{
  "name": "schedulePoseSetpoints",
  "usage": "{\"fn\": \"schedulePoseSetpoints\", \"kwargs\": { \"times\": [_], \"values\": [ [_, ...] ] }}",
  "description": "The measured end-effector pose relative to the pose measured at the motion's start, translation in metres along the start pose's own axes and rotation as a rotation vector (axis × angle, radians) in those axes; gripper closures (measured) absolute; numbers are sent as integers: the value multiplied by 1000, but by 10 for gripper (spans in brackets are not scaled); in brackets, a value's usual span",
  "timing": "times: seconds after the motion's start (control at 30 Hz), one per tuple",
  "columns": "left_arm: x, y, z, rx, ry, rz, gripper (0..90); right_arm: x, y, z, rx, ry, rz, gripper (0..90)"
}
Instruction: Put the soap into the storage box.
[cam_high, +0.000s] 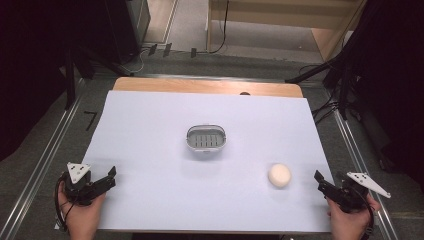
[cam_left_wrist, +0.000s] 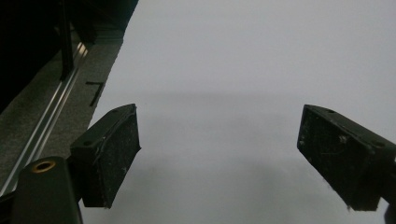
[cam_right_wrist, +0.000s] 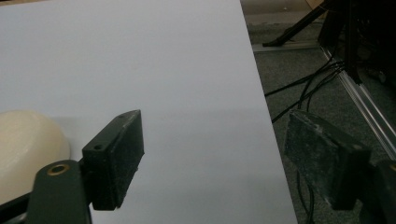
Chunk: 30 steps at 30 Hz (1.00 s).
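One soap bar (cam_high: 279, 175), one soap dish (cam_high: 206, 139), two open tools.

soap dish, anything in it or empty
Empty. In the high view the soap dish shows only its bare slotted insert, and the round cream soap lies apart from it on the white table.

No writing, label, brand, number or sign can be read anywhere in these views.
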<state>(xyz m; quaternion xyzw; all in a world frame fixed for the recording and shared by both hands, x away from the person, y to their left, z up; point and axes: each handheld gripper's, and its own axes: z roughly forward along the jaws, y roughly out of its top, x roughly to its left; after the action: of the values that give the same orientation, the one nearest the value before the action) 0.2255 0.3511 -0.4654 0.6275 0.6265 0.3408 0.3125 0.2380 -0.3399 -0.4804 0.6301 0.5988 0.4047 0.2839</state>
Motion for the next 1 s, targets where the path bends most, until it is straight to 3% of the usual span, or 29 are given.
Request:
{"fn": "schedulePoseSetpoints", "kwargs": {
  "times": [0.07, 0.4, 0.67, 1.0],
  "values": [
    [0, 0, 0, -6, 1, -1, 141, 3, 0, -1, 18, -29, -3, 147],
    [0, -2, -3, -34, -13, 8, 139, 12, 3, -2, 29, 23, 9, 108],
    [-1, -2, -4, -39, -18, 7, 140, 34, 5, 2, 54, 83, 2, 100],
    [-1, -1, -2, -23, -23, 18, 140, 40, 8, -2, 51, 102, 5, 100]
  ]
}}
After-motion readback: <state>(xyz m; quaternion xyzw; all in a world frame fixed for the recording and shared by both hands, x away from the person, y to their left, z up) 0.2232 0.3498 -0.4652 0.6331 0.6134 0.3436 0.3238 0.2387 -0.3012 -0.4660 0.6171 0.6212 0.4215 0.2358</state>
